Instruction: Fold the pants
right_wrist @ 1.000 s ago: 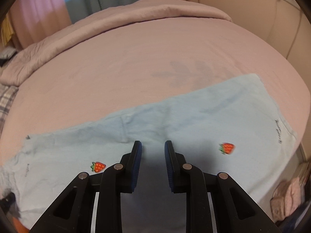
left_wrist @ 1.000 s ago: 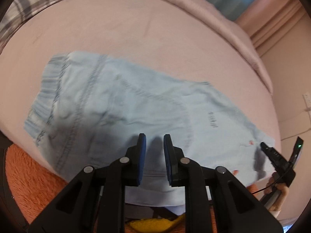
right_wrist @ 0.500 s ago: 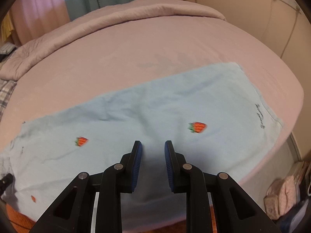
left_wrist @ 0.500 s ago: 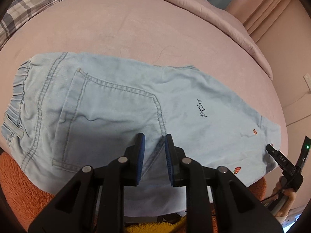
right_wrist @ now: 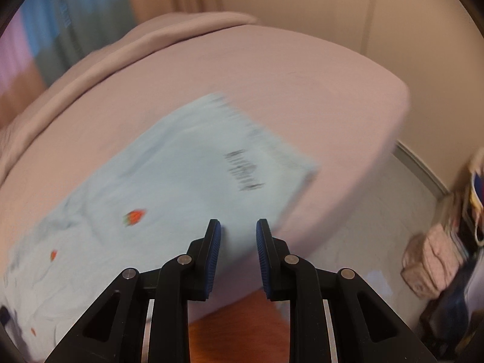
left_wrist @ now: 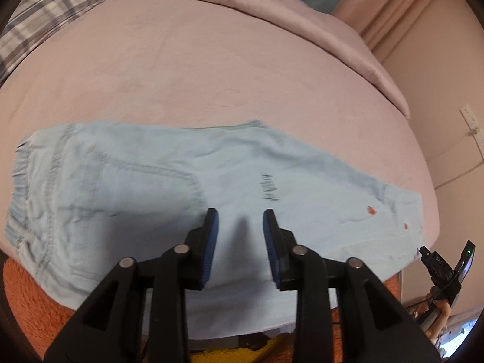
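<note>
Light blue pants (left_wrist: 169,181) lie flat along the front edge of a pink bed (left_wrist: 211,69), waistband at the left, leg hems at the right. They show small strawberry prints and black lettering. My left gripper (left_wrist: 240,214) is open and empty, hovering over the middle of the pants near the back pocket. My right gripper (right_wrist: 238,225) is open and empty above the hem end of the pants (right_wrist: 193,175), close to the bed's corner. The right gripper also shows in the left wrist view (left_wrist: 444,267) past the hem.
A folded pink duvet (left_wrist: 272,9) and a plaid pillow (left_wrist: 39,15) lie at the back of the bed. An orange rug (left_wrist: 27,296) is below the bed's front edge. A wall (right_wrist: 332,6) and floor clutter (right_wrist: 438,254) stand to the right.
Both grippers' jaws have opened wider. The left view has drawn back and to the right over the pants. The right gripper has swung to the right toward the hem and bed corner.
</note>
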Available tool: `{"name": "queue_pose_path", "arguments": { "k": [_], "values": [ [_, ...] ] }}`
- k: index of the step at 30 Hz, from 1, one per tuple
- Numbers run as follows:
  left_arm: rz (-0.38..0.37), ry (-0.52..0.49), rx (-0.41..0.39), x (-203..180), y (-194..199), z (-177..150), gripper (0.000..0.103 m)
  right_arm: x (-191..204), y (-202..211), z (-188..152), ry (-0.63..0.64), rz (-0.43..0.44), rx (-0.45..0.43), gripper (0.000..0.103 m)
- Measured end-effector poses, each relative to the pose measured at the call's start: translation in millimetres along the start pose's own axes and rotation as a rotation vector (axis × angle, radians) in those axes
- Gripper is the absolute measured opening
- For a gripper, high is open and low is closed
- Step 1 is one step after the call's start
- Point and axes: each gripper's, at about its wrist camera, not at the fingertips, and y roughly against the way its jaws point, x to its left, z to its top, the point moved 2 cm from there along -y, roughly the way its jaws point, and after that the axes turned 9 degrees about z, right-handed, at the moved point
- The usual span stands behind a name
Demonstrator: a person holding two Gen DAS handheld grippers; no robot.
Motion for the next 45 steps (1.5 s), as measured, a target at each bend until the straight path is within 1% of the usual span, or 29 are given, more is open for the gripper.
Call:
{"name": "queue_pose_path", "arguments": {
  "k": [2,3,5,7,10,12,13,14,15,18,19,20,21,22,23,25,26,28,30,32,35,36,37,39,40,41,43,44,45],
  "values": [
    [-0.025,-0.036,0.014,-15.6,-5.4,-3.6,0.038,-19.7,5.9,4.1,-0.064,0.011,-0.029,0.052],
    [-0.033,-0.051,0.022,-20.8,-8.4,-5.3,0.04,-30.1,7.8,6.4,-0.101,0.026,-0.042,0.055],
    [-0.051,-0.082,0.044,-32.4,-16.7,-9.1,0.047,-42.1,5.2,11.9,-0.161,0.054,-0.046,0.055],
    [-0.05,-0.098,0.07,-39.9,-25.6,-14.3,0.051,-51.3,-0.4,12.2,-0.211,0.101,-0.035,0.055],
    [-0.042,-0.114,0.083,-46.0,-33.4,-18.6,0.06,-51.9,-12.5,12.1,-0.241,0.196,-0.022,0.055],
    [-0.035,-0.122,0.088,-47.4,-34.4,-21.8,0.061,-50.1,-26.1,15.0,-0.259,0.265,-0.013,0.055],
    [-0.036,-0.119,0.09,-47.4,-33.8,-22.1,0.062,-47.7,-30.8,15.9,-0.265,0.286,-0.01,0.055],
    [-0.039,-0.113,0.092,-46.3,-33.0,-21.7,0.064,-43.0,-37.5,15.8,-0.285,0.302,-0.007,0.055],
    [-0.043,-0.104,0.091,-44.1,-31.3,-21.2,0.065,-41.8,-39.7,17.6,-0.291,0.297,-0.023,0.056],
    [-0.042,-0.075,0.084,-33.7,-25.2,-19.8,0.066,-33.3,-40.3,27.5,-0.267,0.305,-0.077,0.056],
    [-0.039,-0.066,0.081,-28.6,-22.7,-19.2,0.066,-29.7,-41.3,29.2,-0.266,0.318,-0.084,0.051],
    [-0.034,-0.06,0.078,-24.6,-20.4,-18.6,0.066,-25.3,-44.5,32.5,-0.259,0.333,-0.092,0.028],
    [-0.027,-0.052,0.073,-20.5,-17.9,-18.1,0.066,-22.3,-44.8,33.2,-0.253,0.347,-0.086,0.013],
    [-0.015,-0.04,0.062,-12.5,-12.9,-16.9,0.066,-15.9,-44.4,36.3,-0.248,0.358,-0.082,0.007],
    [-0.006,-0.032,0.053,-7.7,-9.4,-15.9,0.066,-10.8,-37.2,38.2,-0.23,0.34,-0.103,0.007],
    [0.018,-0.01,0.025,6.4,1.5,-13.7,0.066,6.2,-18.4,43.2,-0.163,0.337,-0.155,0.007],
    [0.025,0.001,0.013,11.6,5.7,-12.5,0.066,24.0,0.9,48.2,-0.117,0.373,-0.196,0.007],
    [0.035,0.034,-0.014,25.6,16.5,-9.7,0.066,51.1,22.0,55.2,-0.057,0.448,-0.228,0.007],
    [0.041,0.067,-0.034,37.6,24.6,-7.9,0.066,89.7,52.1,58.2,0.042,0.522,-0.265,0.007],
    [0.05,0.098,-0.046,50.5,32.7,-6.6,0.066,132.5,76.3,52.6,0.149,0.597,-0.27,0.007],
    [0.066,0.145,-0.068,72.2,45.3,-6.1,0.069,184.8,87.9,37.1,0.26,0.685,-0.227,0.007],
    [0.076,0.154,-0.075,76.9,48.3,-6.8,0.071,206.9,90.9,25.0,0.306,0.72,-0.202,0.007],
    [0.099,0.17,-0.086,85.6,53.6,-7.6,0.073,220.5,90.2,16.7,0.337,0.735,-0.182,0.007],
    [0.119,0.195,-0.11,97.0,62.0,-10.1,0.074,254.7,90.6,-13.1,0.422,0.766,-0.125,0.007],
    [0.128,0.218,-0.127,107.2,68.7,-12.1,0.077,271.8,87.8,-29.2,0.471,0.773,-0.094,0.007],
    [0.132,0.235,-0.136,114.9,74.1,-13.9,0.08,281.1,82.9,-35.4,0.496,0.772,-0.076,0.007],
    [0.143,0.272,-0.152,129.5,81.2,-17.9,0.081,306.0,68.6,-66.4,0.567,0.755,-0.01,0.007],
    [0.152,0.294,-0.157,137.7,84.2,-20.4,0.081,312.1,64.0,-71.5,0.578,0.753,0.014,0.007],
    [0.156,0.31,-0.16,143.3,86.1,-22.8,0.081,321.3,55.0,-83.7,0.599,0.752,0.059,0.007]
  ]
}}
